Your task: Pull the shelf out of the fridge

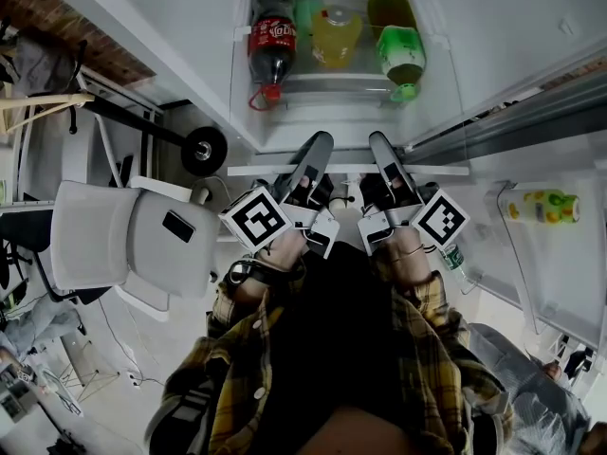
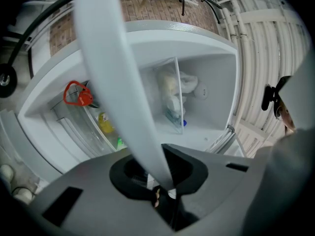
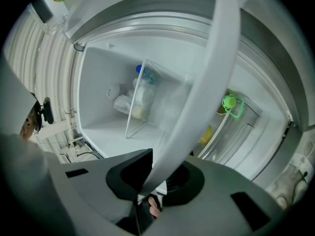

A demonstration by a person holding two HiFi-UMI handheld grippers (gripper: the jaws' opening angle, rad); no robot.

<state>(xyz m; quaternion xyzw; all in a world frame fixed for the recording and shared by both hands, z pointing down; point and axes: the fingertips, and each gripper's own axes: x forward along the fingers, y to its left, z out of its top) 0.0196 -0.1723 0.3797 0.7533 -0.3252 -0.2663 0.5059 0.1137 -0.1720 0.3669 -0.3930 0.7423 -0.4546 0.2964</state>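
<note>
At the open fridge, the shelf is clamped by its white front rim in the left hand-held gripper and the right hand-held gripper. Uneven pulling could skew and jam it. The thin rim could also slip free, jolting the bottles behind.

Shelf: white front rim, level (spans full width), at open fridge mouth

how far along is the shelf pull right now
Done: the fridge stands open. In hand: left tool and right tool each clamp the white front edge of the shelf. Left: the pull itself; it looks seated inside, above the bottles.
</note>
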